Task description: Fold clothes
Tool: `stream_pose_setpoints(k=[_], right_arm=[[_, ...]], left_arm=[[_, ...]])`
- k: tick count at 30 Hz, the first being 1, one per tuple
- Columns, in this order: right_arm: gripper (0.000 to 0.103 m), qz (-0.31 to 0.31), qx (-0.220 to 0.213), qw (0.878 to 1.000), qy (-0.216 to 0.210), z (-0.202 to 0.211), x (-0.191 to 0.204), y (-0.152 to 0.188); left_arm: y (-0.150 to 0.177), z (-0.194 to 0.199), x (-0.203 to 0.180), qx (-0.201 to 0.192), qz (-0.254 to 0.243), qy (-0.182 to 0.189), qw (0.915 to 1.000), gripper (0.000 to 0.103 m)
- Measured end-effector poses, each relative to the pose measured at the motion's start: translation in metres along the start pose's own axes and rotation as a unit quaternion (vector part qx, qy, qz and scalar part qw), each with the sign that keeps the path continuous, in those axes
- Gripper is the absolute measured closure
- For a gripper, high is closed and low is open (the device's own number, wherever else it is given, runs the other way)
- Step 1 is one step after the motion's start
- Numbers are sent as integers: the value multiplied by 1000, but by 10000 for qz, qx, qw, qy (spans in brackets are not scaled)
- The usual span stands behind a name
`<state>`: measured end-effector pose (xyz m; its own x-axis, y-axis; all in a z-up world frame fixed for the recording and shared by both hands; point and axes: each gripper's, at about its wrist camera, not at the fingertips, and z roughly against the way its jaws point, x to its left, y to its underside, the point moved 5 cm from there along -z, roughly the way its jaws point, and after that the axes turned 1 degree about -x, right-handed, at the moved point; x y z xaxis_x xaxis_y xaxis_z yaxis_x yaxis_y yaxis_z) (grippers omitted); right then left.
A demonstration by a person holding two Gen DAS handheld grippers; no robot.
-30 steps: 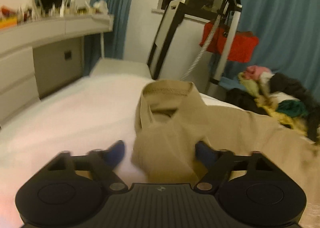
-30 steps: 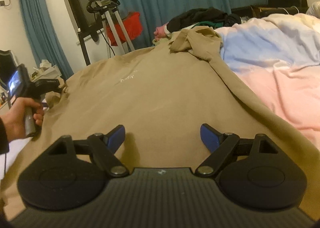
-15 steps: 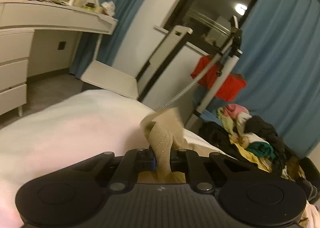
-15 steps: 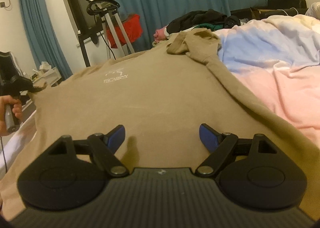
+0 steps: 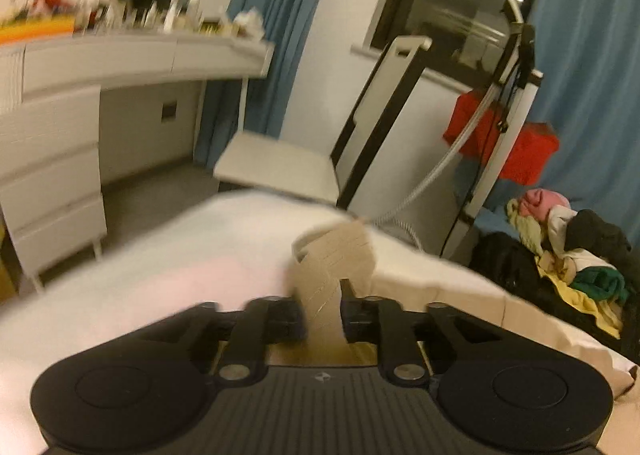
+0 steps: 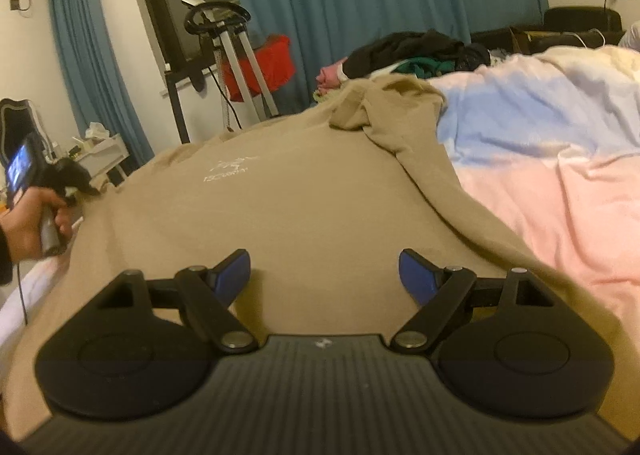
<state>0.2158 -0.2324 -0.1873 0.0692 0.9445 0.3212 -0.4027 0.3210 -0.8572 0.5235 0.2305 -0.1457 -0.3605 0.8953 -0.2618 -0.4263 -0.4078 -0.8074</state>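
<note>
My left gripper (image 5: pixel 323 319) pinches what looks like a blurred cuff of the tan sweatshirt (image 6: pixel 304 207). Only my right gripper's (image 6: pixel 325 275) view, fingers spread apart, shows the garment spread over the bed (image 6: pixel 560 191).

Home bedroom: bed (image 6: pixel 560 191), dresser (image 5: pixel 52 159).

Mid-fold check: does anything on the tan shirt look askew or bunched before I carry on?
Yes. The tan shirt lies mostly flat, but its far sleeve is crumpled in a heap near the pastel blanket. The left hand-held gripper pinches the other sleeve; the right hand-held gripper is open.
</note>
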Motion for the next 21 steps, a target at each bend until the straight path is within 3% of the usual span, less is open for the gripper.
stream_pose_setpoints(k=[3, 8, 16, 21], right_arm=[[20, -42, 60, 10000, 7, -5, -3, 2], [20, 27, -7, 10000, 16, 0, 0, 0], [20, 298, -326, 9990, -7, 38, 15, -17], [20, 376, -608, 9974, 28, 73, 17, -30]], left_arm=[[12, 13, 6, 364, -324, 88, 9988, 48], [34, 99, -6, 347, -641, 374, 9966, 29], [69, 239, -27, 292, -1136, 836, 9896, 28], [114, 323, -64, 292, -1419, 1235, 9817, 23]])
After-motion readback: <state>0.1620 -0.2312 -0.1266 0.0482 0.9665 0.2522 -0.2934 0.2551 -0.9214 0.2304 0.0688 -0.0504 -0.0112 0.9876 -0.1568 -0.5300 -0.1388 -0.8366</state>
